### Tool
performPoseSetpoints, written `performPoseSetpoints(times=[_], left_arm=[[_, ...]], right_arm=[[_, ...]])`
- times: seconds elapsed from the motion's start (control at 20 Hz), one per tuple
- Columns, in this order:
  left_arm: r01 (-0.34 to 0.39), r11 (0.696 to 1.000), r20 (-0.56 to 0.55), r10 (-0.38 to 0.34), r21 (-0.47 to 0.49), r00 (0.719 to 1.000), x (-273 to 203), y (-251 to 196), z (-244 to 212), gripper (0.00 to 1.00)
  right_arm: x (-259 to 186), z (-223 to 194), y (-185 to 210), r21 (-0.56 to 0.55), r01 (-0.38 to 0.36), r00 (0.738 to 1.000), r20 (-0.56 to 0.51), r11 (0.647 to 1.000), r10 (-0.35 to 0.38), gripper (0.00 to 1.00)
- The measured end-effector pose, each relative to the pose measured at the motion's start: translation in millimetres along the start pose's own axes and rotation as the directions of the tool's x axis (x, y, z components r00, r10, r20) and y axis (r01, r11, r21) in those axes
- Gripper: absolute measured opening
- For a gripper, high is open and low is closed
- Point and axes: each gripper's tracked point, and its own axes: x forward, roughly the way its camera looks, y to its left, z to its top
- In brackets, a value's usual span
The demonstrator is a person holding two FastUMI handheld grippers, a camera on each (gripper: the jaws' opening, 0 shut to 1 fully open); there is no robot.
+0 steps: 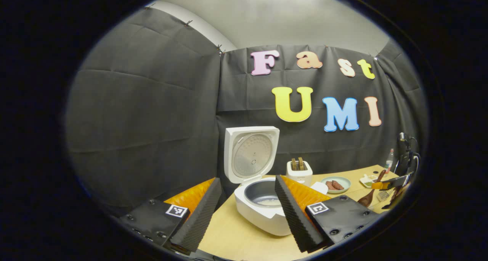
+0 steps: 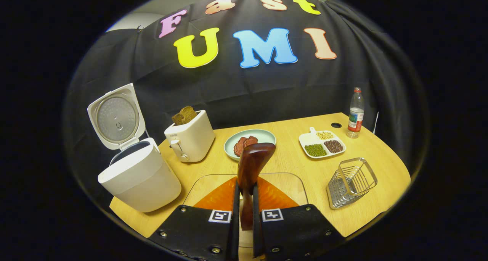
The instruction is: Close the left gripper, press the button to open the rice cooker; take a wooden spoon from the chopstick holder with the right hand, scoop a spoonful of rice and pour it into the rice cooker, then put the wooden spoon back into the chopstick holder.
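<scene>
The rice cooker (image 2: 139, 175) stands open on the tabletop (image 2: 289, 163), my right fingers (image 2: 246, 219) clamp the wooden spoon (image 2: 251, 165), the left fingers (image 1: 244, 209) are wide — scooping, pouring and returning to the empty chopstick holder (image 2: 350, 182) remain.

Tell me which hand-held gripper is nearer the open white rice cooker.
Left. The left hand-held gripper hangs open just in front of the white rice cooker; the right hand-held gripper, holding the dark wooden spoon, sits off to its right.
</scene>
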Motion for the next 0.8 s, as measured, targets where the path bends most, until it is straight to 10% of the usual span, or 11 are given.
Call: performPoseSetpoints(times=[0.45, 0.8], left_arm=[[-0.015, 1.000, -0.018, 0.015, -0.011, 1.000, -9.0, 1.6, -7.4, 0.98], [-0.007, 1.000, -0.030, 0.007, -0.004, 1.000, -20.1, -11.5, -6.0, 1.00]], right_arm=[[1.4, -13.3, 27.8, 0.197, -0.118, 0.992, -0.030, 0.973, 0.126, 0.15], [4.9, -14.9, -19.5, 0.662, -0.089, 0.986, -0.045, 0.744, 0.158, 0.15]])
